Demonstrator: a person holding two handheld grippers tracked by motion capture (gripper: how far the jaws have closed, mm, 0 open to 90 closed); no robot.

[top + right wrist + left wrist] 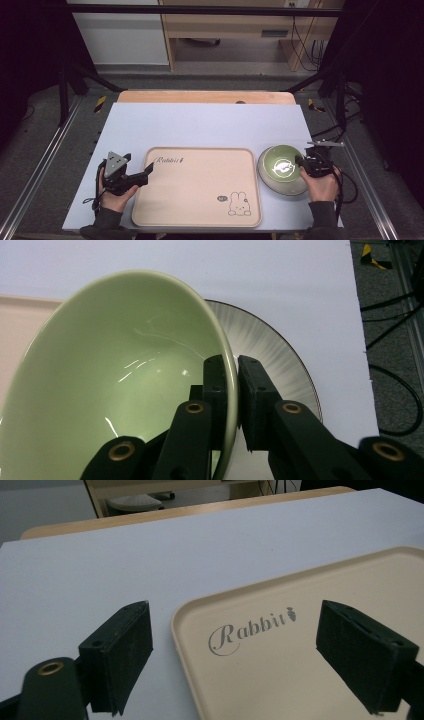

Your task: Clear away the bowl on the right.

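My right tool (235,405) pinches the green bowl's (125,390) rim at 3 o'clock (tilted over a plate (280,355)); my left tool (235,655) gapes wide.

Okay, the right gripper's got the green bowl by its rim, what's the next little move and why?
Probably lift the green bowl clear of the plate under it, toward the tray: the right gripper is shut on its rim, and the bowl already tilts.

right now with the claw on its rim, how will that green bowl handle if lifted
The green bowl looks glazed and glossy, so it may slip in the right claw. Pinched at one rim point, it will likely tilt. It seems rigid and breakable above the plate.
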